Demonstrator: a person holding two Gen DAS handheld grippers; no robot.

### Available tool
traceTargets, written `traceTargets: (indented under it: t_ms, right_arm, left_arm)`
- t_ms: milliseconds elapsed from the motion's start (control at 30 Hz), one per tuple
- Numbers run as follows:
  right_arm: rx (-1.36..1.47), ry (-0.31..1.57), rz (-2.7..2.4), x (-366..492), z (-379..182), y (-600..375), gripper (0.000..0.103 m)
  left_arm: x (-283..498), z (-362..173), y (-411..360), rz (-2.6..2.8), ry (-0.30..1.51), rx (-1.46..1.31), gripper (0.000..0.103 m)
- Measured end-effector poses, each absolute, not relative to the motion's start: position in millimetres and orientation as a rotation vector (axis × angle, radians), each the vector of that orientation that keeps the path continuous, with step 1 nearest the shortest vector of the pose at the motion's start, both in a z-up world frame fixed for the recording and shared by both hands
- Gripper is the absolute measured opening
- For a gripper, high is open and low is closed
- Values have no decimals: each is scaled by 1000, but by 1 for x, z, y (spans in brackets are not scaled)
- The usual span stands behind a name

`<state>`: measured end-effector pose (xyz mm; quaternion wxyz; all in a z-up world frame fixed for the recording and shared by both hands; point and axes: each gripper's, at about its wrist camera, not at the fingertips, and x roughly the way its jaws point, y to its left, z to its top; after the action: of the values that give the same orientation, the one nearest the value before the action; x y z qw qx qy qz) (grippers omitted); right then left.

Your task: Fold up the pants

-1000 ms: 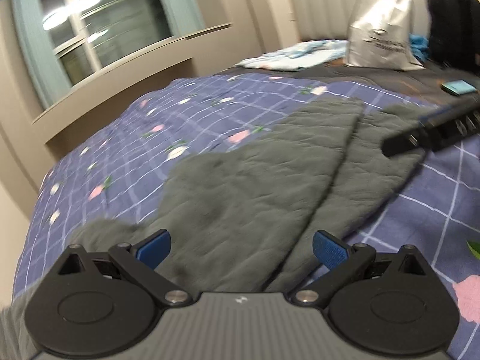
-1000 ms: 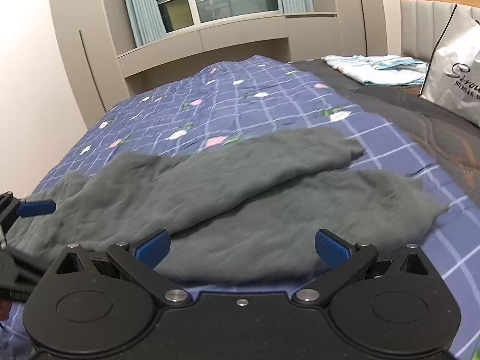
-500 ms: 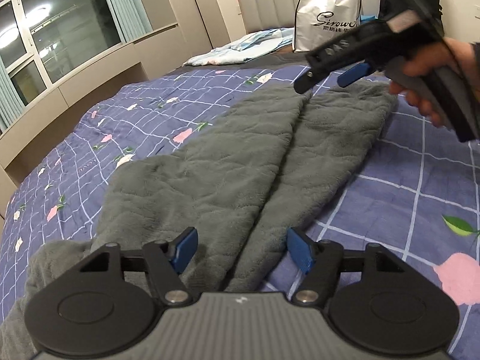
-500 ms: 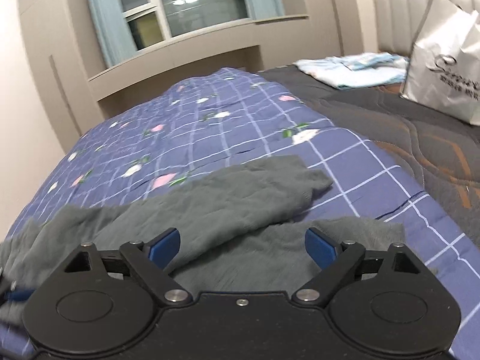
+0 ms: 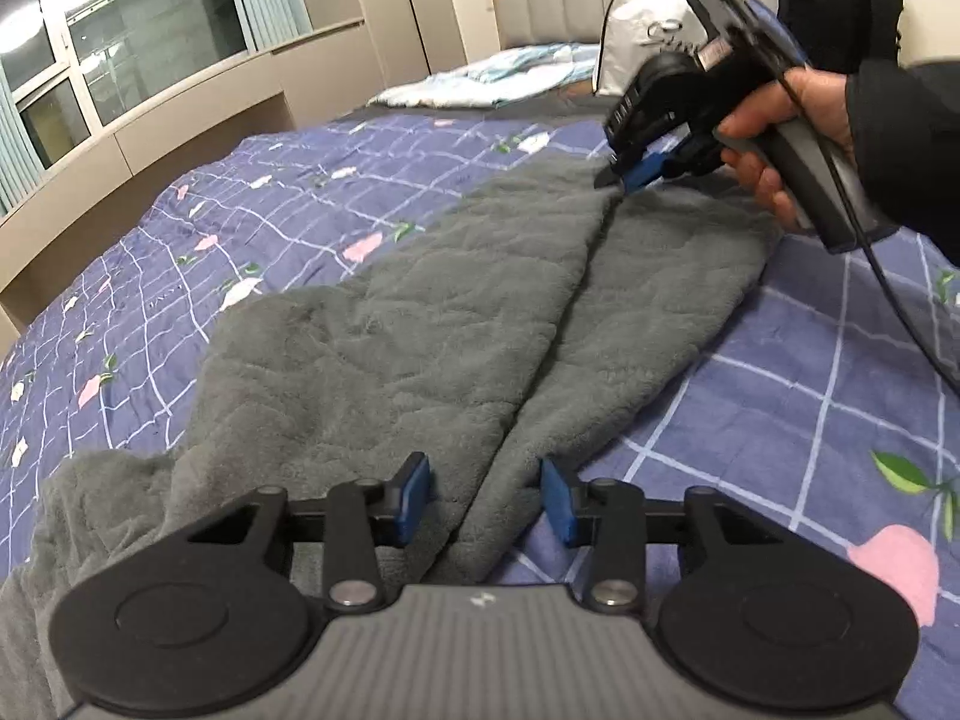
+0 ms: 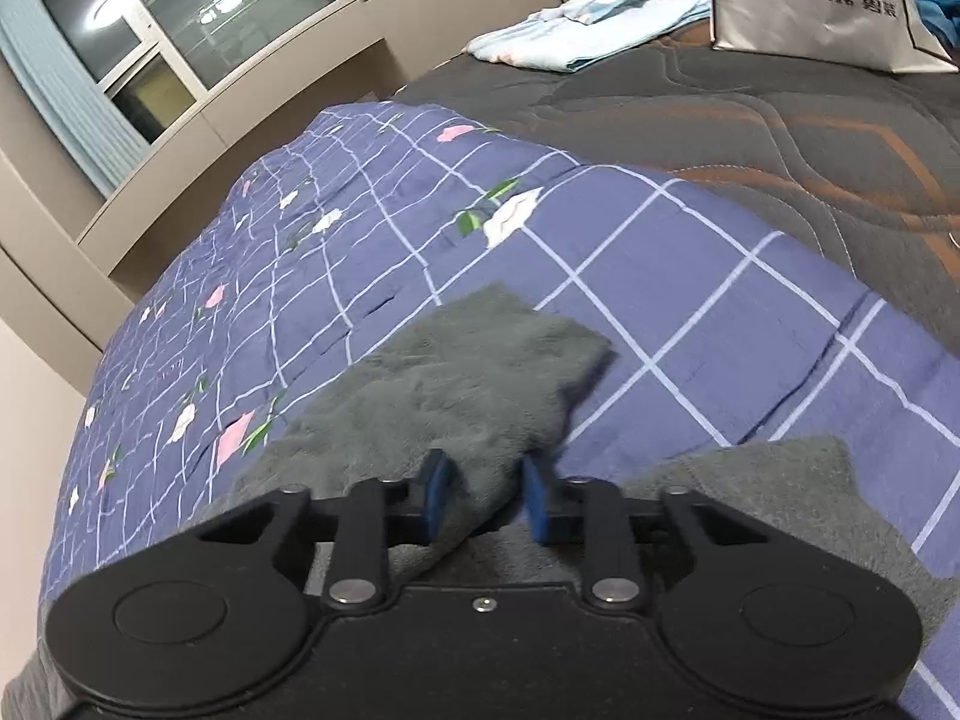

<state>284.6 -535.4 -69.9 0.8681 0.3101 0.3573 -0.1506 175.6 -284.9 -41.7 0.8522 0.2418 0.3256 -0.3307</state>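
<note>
now both grippers' fingers (image 5: pixel 414 495) are closing around the grey pants (image 5: pixel 456 324)

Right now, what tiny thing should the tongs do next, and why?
Probably finish closing. Both the left tongs and right tongs are closing with the grey pants between their pads, so gripping firmly should come before lifting to fold.
</note>
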Motion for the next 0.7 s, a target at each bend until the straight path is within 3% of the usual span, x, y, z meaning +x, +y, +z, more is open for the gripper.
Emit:
traceTargets:
  t_ms: [67, 267, 367, 467, 567, 700]
  right_arm:
    - [645, 737, -303, 282, -69, -536, 7]
    - [635, 674, -282, 272, -59, -537, 5]
    - [622, 651, -273, 267, -51, -538, 5]
    - [609, 635, -261, 263, -43, -536, 5]
    - [606, 615, -256, 258, -37, -537, 4]
    - [621, 576, -250, 241, -28, -537, 4]
  left_arm:
    - [179, -39, -281, -694, 693, 471, 56]
    - [192, -38, -282, -642, 730, 441, 56]
    - [192, -44, -288, -592, 732, 497, 40]
    - [197, -45, -285, -569, 766, 477, 33]
    - [199, -46, -284, -556, 772, 496, 6]
    - [193, -36, -280, -607, 751, 489, 4]
